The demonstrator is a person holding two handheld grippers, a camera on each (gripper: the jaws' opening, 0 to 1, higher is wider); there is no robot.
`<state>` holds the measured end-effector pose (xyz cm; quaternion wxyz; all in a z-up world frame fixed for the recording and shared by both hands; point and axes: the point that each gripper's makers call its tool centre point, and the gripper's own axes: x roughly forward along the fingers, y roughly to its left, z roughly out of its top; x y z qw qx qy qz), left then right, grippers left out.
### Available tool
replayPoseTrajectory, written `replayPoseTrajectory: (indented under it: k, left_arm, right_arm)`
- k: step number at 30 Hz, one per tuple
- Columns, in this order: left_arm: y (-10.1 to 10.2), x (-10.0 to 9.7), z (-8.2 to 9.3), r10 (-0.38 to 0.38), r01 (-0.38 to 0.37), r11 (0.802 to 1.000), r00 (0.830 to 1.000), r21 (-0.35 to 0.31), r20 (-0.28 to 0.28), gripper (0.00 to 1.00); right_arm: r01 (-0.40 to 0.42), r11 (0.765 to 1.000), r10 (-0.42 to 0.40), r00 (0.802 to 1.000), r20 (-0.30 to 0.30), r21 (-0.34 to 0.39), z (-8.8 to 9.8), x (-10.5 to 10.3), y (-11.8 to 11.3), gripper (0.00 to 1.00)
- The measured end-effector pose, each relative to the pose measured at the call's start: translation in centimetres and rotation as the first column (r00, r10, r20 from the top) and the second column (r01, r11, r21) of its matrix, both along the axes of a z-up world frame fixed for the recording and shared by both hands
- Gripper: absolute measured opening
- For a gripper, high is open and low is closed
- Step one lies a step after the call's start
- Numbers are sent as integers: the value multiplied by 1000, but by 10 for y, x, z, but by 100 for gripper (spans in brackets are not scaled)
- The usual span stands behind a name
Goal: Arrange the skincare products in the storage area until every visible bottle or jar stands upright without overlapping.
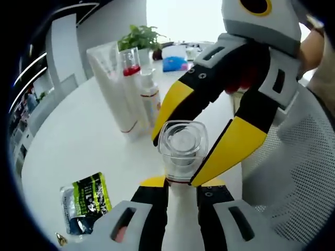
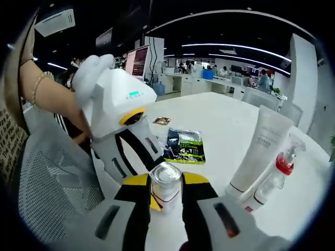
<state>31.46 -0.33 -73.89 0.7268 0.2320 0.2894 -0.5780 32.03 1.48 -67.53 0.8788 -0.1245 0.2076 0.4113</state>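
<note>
In the left gripper view, a white bottle with a clear square cap (image 1: 182,144) sits at the centre of the frame, standing up between the left gripper (image 1: 181,189)'s black and yellow fingers, which close on its neck just below the cap. The right gripper (image 1: 209,141) reaches in from the upper right, its yellow-tipped fingers set on either side of the cap, touching or just beside it; whether they press on it cannot be told.

In the right gripper view the same cap (image 2: 166,180) appears at lower centre between that gripper's own fingers.

At upper left of the left gripper view, a white tube (image 1: 112,86) stands cap-down on the white table (image 1: 68,146), with a red-collared spray bottle (image 1: 132,78) and a small white bottle (image 1: 150,97) touching or just beside it. A green sachet (image 1: 86,201) lies flat at lower left.

The bottle looks rigid and light, with a smooth, likely slippery plastic cap. The neck or body probably gives a surer hold than the glossy cap.
</note>
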Motion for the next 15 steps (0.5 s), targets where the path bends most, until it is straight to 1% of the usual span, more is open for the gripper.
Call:
replayPoseTrajectory:
  k: [3, 5, 6, 8, 10, 15]
  left_arm:
    - [-1, 0, 0, -10, 10, 1000, 1000, -1, -3, 17]
    - [-2, 2, 0, -12, 11, 1000, 1000, -1, -7, 17]
    - [-2, 2, 0, -16, 16, 1000, 1000, -2, -8, 17]
    - [-3, 3, 0, -25, 25, 1000, 1000, -3, -8, 17]
    - [-5, 5, 0, -32, 32, 999, 999, -2, -8, 17]
    - [-12, 13, 0, -54, 54, 999, 999, -2, -7, 17]
  right_arm:
    - [10, 1000, -10, 1000, -2, 15, 0, 0, -2, 22]
    - [15, 1000, -15, 1000, -2, 24, 1, 0, -5, 26]
    - [13, 999, -13, 1000, -10, 36, 1, -1, -6, 28]
    - [19, 999, -18, 1000, -20, 40, 0, -2, -10, 33]
    - [24, 999, -23, 999, -28, 41, -1, -3, -14, 37]
    - [79, 996, -77, 996, -50, 39, -6, -1, -31, 46]
